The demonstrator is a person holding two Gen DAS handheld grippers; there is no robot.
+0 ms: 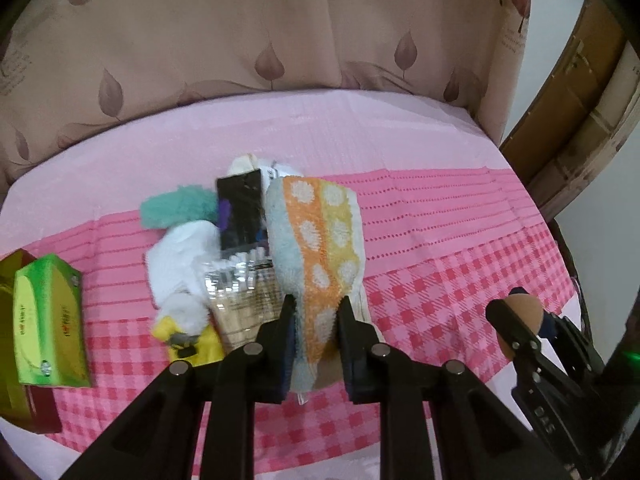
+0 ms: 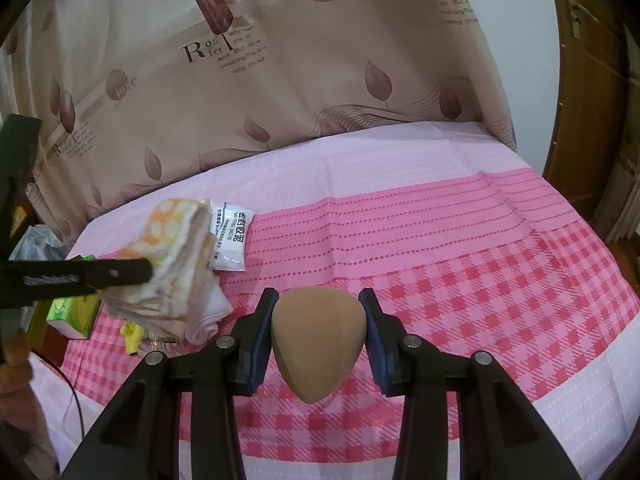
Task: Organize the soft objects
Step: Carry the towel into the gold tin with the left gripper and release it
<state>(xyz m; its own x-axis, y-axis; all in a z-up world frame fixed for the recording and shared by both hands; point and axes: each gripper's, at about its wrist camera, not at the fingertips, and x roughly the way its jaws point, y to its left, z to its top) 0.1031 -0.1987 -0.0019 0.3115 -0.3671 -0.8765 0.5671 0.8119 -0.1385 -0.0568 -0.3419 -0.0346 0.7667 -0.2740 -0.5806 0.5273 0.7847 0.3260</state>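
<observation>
Left gripper [image 1: 316,320] is clenched on the orange-dotted towel [image 1: 320,240], raised above the pile near the bed's [image 2: 440,208] left edge. Right gripper [image 2: 320,320] grasps the tan makeup sponge [image 2: 318,340] above the checkered front edge.

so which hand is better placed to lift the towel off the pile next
Left. The left gripper is already clamped on the towel, while the right gripper is busy holding the sponge.

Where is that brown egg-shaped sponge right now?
The brown sponge sits pinched in the right tool, above the pink checked cloth, right of the spotted towel.
</observation>
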